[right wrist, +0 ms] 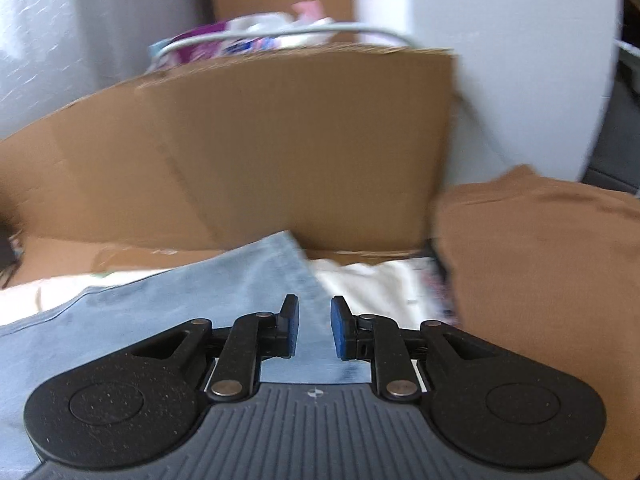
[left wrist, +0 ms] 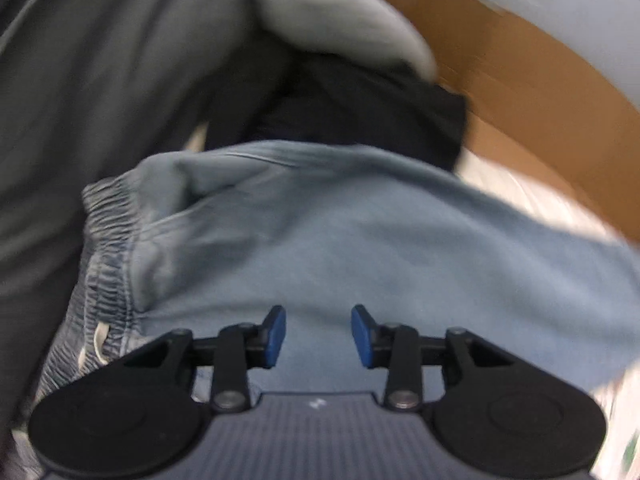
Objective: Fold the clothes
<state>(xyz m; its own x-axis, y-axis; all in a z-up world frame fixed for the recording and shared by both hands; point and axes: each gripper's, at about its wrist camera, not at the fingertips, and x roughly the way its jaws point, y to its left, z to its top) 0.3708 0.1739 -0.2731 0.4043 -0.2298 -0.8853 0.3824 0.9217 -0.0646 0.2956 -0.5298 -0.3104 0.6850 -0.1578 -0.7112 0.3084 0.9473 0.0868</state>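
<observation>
Light blue shorts (left wrist: 340,236) with a gathered elastic waistband (left wrist: 104,248) and a white drawstring lie spread under my left gripper (left wrist: 319,336), which hovers open over the fabric with nothing between its blue pads. In the right wrist view the same blue shorts (right wrist: 224,292) run from the left to a far corner. My right gripper (right wrist: 314,328) stands open just above their right edge, holding nothing. The frames are blurred by motion.
A dark grey garment (left wrist: 100,80), a black one (left wrist: 360,116) and a pale grey one (left wrist: 340,12) are piled beyond the shorts. A brown garment (right wrist: 552,264) lies at the right. A cardboard box wall (right wrist: 260,152) stands behind, over a white cloth (right wrist: 376,284).
</observation>
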